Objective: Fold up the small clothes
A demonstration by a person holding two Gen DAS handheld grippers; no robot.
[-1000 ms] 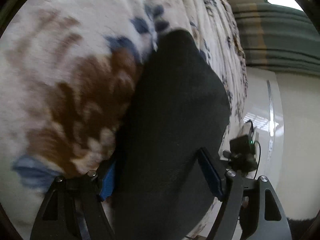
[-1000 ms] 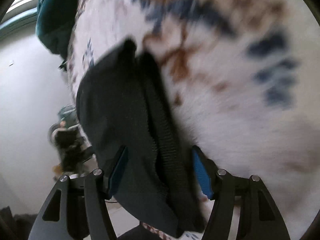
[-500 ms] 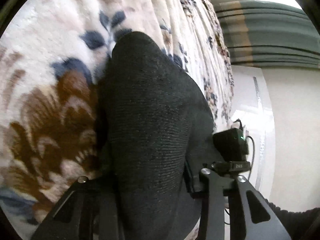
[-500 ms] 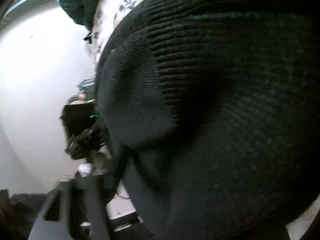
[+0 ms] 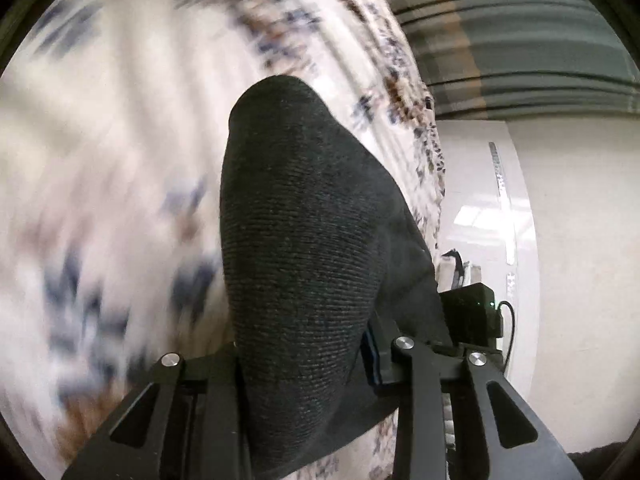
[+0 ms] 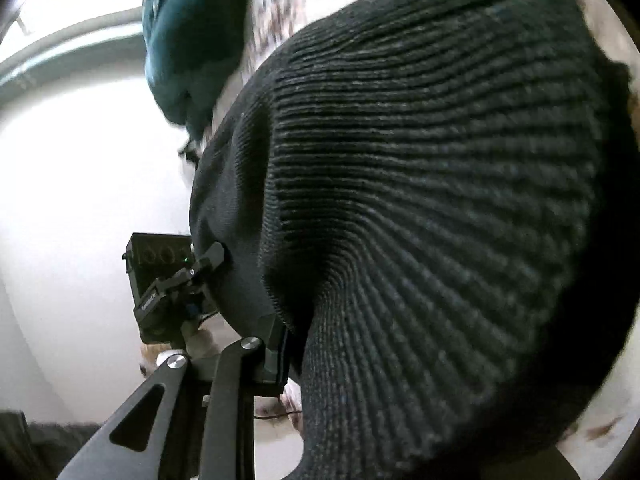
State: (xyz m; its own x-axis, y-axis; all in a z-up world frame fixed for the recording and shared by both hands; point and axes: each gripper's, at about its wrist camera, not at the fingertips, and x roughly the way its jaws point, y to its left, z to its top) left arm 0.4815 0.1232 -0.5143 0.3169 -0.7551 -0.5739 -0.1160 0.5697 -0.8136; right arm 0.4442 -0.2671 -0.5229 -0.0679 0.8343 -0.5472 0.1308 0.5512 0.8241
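Observation:
A black knit sock (image 5: 304, 248) is held between both grippers above a white floral blanket (image 5: 112, 128). My left gripper (image 5: 304, 356) is shut on one end of the sock; the toe points away. My right gripper (image 6: 320, 352) is shut on the ribbed cuff end (image 6: 440, 208), which fills most of the right wrist view and hides the right finger. The left gripper's camera block (image 6: 160, 276) shows in the right wrist view, close beside the sock.
The blanket's edge (image 5: 428, 168) runs down the right, with white floor (image 5: 580, 240) beyond. Green striped curtains (image 5: 520, 52) hang at the back. A teal garment (image 6: 192, 36) lies on the blanket's far edge. The right gripper's camera block (image 5: 472, 312) sits close by.
Both grippers closed on the sock and lifted it off the blanket. The two ends have come close together, and the cuff now fills the right wrist view.

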